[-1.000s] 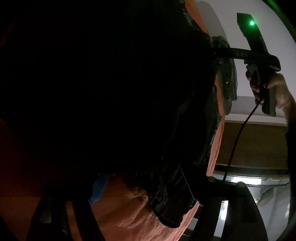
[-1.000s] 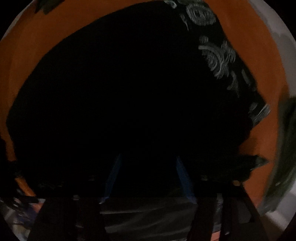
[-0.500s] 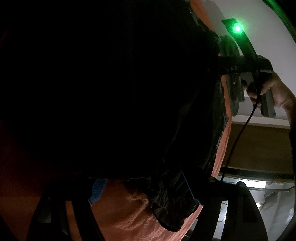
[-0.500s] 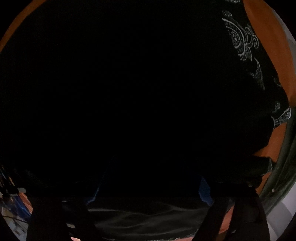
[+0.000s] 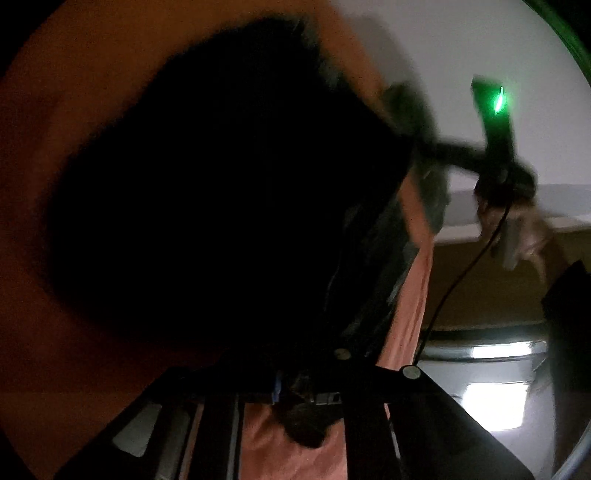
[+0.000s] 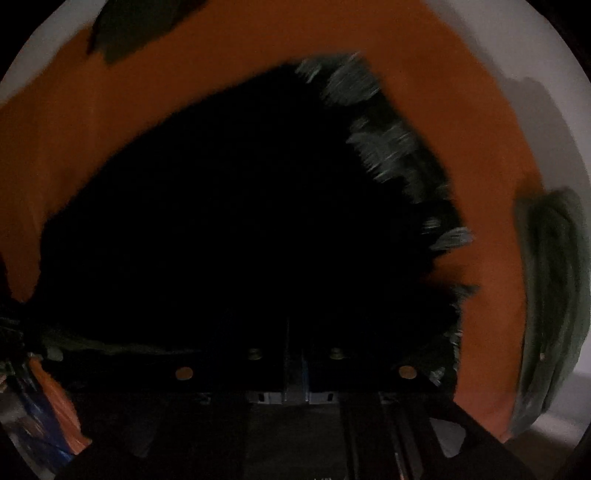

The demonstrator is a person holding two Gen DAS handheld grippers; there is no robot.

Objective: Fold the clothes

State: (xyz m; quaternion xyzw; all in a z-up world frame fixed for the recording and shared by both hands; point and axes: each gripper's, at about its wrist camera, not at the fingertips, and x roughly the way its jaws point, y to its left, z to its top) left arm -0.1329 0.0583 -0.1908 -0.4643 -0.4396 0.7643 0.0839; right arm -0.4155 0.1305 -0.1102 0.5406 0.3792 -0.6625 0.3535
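A black garment (image 5: pixel 221 203) with a pale printed pattern along one edge fills most of both views; it lies over an orange sheet (image 5: pixel 74 92). My left gripper (image 5: pixel 291 387) is shut, with a fold of the black fabric pinched between its blue pads. In the right wrist view the black garment (image 6: pixel 240 221) drapes over my right gripper (image 6: pixel 295 369), whose fingers are pressed together on its near edge. The left wrist view also shows the right gripper (image 5: pixel 424 147), blurred, at the garment's far corner, held by a hand (image 5: pixel 532 232).
The orange sheet (image 6: pixel 332 33) spreads around the garment. A grey-green cloth (image 6: pixel 550 295) lies at its right edge, and another dark piece (image 6: pixel 136 26) at the top left. A white surface (image 5: pixel 443 55) lies beyond. A black cable (image 5: pixel 454 280) hangs from the right gripper.
Both grippers have gone from fingers spread wide to fingers shut on the black garment. The garment has pulled back from the cameras, showing more orange sheet. The right gripper is moving, blurred.
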